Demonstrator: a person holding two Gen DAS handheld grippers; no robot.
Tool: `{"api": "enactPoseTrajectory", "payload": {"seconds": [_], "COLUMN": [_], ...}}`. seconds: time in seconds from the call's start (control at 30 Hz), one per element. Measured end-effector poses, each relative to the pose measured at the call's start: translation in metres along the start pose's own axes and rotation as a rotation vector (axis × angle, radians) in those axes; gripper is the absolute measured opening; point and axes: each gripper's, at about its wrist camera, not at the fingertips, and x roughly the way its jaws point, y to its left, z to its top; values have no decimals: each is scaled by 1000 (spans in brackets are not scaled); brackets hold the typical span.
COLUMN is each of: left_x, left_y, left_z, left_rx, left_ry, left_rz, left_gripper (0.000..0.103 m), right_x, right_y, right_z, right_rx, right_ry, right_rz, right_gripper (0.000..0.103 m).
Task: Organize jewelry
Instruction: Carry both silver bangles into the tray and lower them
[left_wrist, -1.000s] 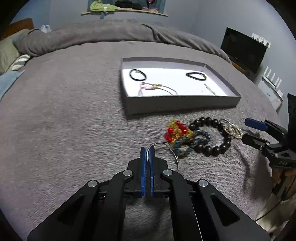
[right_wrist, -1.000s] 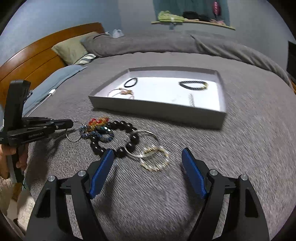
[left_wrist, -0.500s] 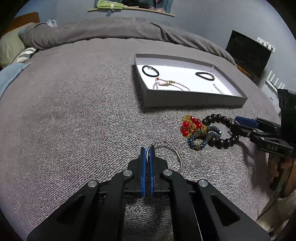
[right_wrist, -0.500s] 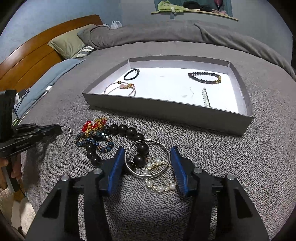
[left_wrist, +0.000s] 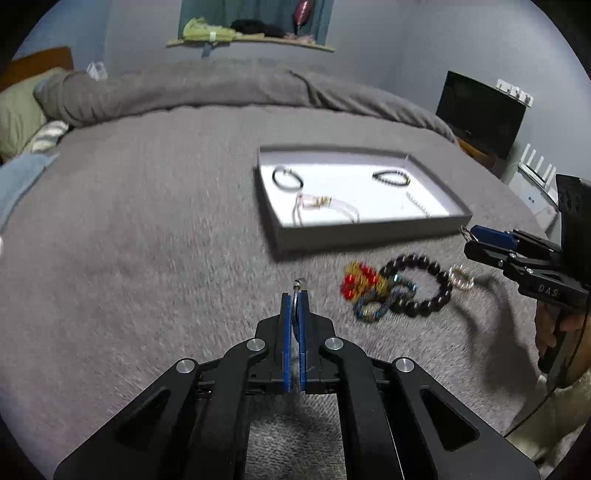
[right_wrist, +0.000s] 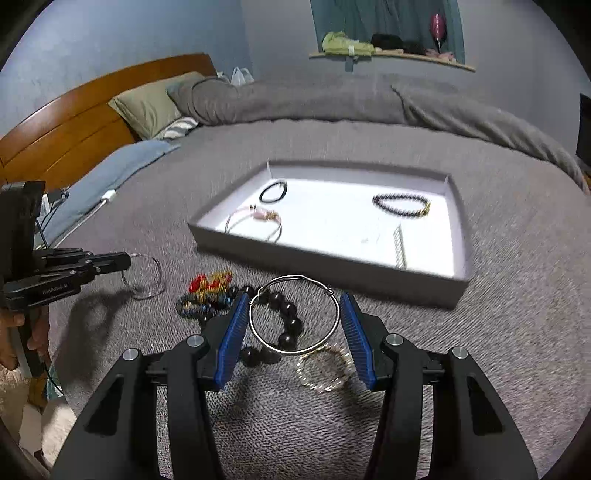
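Observation:
My left gripper is shut on a thin silver wire hoop, held edge-on above the grey bedspread; the hoop also shows hanging from it in the right wrist view. My right gripper is shut on a larger silver wire bangle, pinched across its width and lifted off the bed. Below lie a black bead bracelet, a pearl bracelet and a red, gold and blue bead cluster. The grey tray beyond holds several pieces.
The tray sits mid-bed on the bedspread. Pillows and a wooden headboard lie at left. A folded duvet runs along the far side. A black screen stands at right.
My right gripper closed onto the silver bangle and lifted it off the pile. My left gripper rose and turned with its hoop, now seen edge-on.

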Motion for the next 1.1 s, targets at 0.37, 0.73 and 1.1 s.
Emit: {"api": "enactPoseTrajectory", "payload": {"seconds": [0.37, 0.73, 1.1], "left_x": [-1, 98, 188], "left_y": [-6, -39, -35], "left_z": [83, 142, 166], "left_rx": [51, 113, 33], "left_ry": [-101, -8, 133], "left_rz": [-37, -82, -99], "left_gripper": [4, 4, 4], "right_x": [20, 70, 99], "right_y": [-43, -46, -52], "right_z": [38, 51, 55], "right_rx": [36, 20, 40], "right_ry": [-12, 63, 142], "right_rz": [-83, -71, -56], "right_gripper": [51, 51, 51]}}
